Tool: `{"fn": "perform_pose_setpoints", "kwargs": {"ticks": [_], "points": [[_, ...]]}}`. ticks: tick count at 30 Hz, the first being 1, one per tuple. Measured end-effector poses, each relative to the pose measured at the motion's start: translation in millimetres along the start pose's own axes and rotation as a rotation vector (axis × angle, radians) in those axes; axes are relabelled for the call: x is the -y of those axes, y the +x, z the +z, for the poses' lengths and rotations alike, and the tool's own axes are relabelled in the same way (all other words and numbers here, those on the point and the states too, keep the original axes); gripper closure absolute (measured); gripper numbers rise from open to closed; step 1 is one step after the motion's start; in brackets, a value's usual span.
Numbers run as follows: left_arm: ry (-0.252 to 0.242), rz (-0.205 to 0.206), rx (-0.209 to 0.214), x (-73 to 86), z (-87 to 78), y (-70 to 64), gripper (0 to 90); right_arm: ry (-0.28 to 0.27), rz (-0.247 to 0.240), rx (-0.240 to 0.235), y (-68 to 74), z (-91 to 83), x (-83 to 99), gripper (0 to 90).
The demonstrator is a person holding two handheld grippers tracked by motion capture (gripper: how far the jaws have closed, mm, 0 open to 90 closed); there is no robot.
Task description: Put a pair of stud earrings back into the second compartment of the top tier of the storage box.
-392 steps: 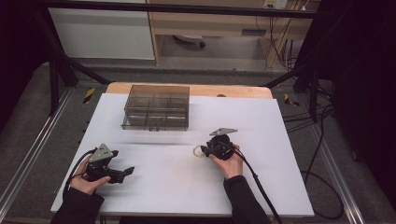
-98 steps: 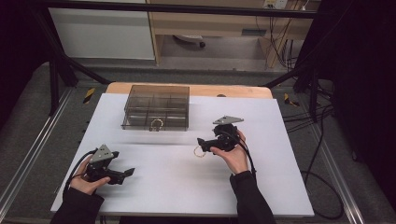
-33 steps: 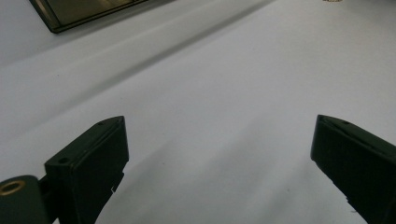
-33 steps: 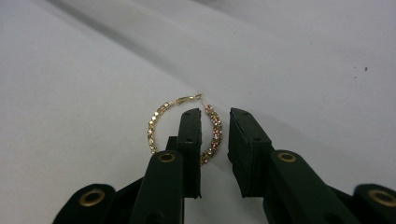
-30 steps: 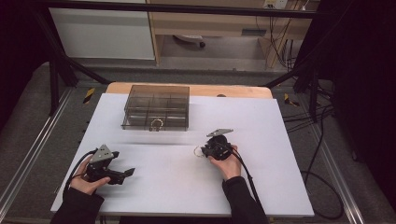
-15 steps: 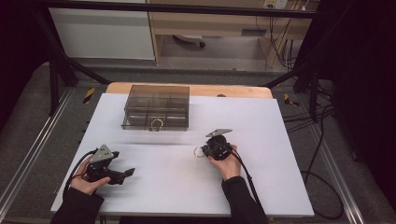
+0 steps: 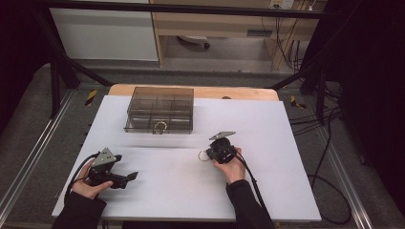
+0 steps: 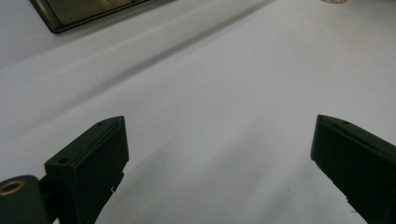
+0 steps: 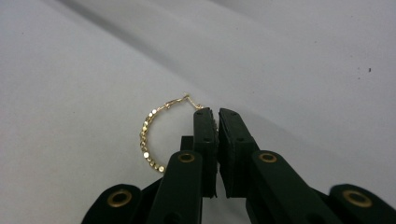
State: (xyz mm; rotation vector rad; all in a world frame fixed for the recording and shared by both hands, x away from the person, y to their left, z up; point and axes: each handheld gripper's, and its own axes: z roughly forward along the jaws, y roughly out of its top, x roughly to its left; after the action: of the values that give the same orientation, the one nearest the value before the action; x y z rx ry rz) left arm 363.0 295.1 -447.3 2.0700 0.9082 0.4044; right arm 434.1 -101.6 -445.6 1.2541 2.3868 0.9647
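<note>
Hoop earring [image 9: 152, 135] pinched in right gripper [image 9: 216, 114], jaws closed on it. One earring [image 7: 160, 126] already in compartment box [image 7: 143, 98]; this one remains. Left gripper [image 8: 219, 140] wide open, empty.

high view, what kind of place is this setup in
Probably a lab or workshop recording rig: a white table inside a black metal frame, loose cables on the grey floor, and a cabinet behind.

No readable text or labels anywhere.
</note>
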Motion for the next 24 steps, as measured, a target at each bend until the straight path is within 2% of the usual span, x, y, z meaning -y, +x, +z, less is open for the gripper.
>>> {"fn": "perform_pose_setpoints", "kwargs": {"ticks": [14, 24], "points": [[-0.002, -0.001, 0.000, -0.1, -0.1, -0.2, 3.9, 0.009, 0.004, -0.001, 1.3, 0.1, -0.4, 86.3], [-0.004, -0.001, 0.000, -0.2, -0.5, 0.1, 3.9, -0.004, 0.010, -0.015, -0.6, -1.0, -0.5, 87.5]]}}
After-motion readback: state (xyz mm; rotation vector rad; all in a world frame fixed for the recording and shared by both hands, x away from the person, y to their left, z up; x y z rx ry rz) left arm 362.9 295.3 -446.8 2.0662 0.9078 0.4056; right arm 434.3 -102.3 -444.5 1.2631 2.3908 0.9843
